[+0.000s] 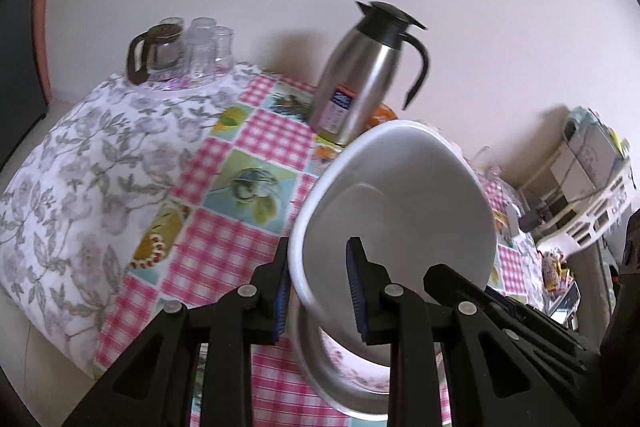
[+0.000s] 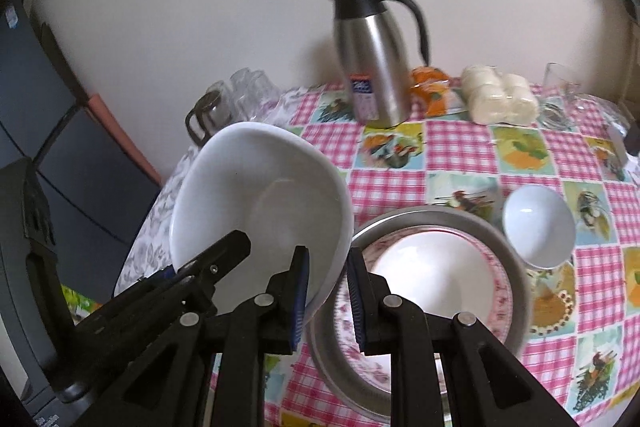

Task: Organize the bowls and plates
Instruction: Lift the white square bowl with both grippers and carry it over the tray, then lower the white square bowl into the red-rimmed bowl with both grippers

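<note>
A large white bowl (image 1: pixel 400 195) (image 2: pixel 260 187) hangs tilted above the table, held by both grippers at opposite sides of its rim. My left gripper (image 1: pixel 318 267) is shut on the rim's near edge, and its black fingers (image 2: pixel 216 259) show at the bowl's left side in the right wrist view. My right gripper (image 2: pixel 328 263) is shut on the bowl's right edge. Below lies a metal plate (image 2: pixel 516 267) (image 1: pixel 308 359) bearing a floral plate (image 2: pixel 502 291) with a white plate (image 2: pixel 432 267) on top. A small white bowl (image 2: pixel 538 225) stands to the right.
A steel thermos jug (image 1: pixel 360 75) (image 2: pixel 372 59) stands at the back of the checked tablecloth (image 2: pixel 460 151). A glass carafe with glasses (image 1: pixel 160 51) is at the back left. Wrapped buns (image 2: pixel 496 95) and an orange packet (image 2: pixel 432 87) lie beside the jug. A white basket (image 1: pixel 592 195) is at the right.
</note>
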`<state>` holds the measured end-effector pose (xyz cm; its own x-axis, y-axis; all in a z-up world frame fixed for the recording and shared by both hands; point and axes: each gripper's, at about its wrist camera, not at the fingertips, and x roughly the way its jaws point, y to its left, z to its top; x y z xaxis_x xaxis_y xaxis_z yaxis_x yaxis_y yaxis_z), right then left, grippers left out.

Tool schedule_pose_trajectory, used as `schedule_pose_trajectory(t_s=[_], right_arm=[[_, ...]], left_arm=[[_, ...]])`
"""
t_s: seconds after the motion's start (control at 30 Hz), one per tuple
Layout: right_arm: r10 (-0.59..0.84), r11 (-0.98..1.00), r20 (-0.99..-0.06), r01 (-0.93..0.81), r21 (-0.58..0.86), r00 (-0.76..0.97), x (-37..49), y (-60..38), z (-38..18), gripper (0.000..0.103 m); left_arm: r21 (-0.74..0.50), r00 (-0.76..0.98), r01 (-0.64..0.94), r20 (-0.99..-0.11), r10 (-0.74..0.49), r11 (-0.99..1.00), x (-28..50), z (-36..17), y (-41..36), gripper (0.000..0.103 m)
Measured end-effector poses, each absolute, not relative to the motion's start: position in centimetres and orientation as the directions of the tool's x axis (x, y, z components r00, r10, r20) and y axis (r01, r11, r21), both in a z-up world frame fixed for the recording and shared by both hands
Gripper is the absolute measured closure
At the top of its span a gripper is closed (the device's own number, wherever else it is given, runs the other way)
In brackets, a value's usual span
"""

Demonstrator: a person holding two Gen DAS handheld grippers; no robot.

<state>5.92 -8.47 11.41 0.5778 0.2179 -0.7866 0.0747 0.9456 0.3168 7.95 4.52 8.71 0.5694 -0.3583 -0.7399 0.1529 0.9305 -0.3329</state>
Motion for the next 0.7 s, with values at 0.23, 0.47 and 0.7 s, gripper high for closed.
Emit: schedule_pose_trajectory(t_s=[0.23,0.47,0.7], right_arm=[[0.206,0.926,-0.762,0.129,0.354,0.614,3.4,-11.6,10.6,0.082],[0.208,0.895,-0.746,0.184,0.406,0.633,1.7,-14.7,9.1,0.082],[0.2,0.883,-0.73,0.203,0.424,0.654,0.3,-16.8,8.9,0.082]], left_arm=[[-0.311,0.563,0.21,-0.737,-0.375,0.927,6.8,8.7,1.3,0.077],[-0.275,0.56,0.256,-0.739,-0.374,0.927,5.6,8.7,-1.5,0.077],[-0.25,0.544,0.28,-0.754,-0.368,0.927,4.9,8.1,-3.8,0.077]])
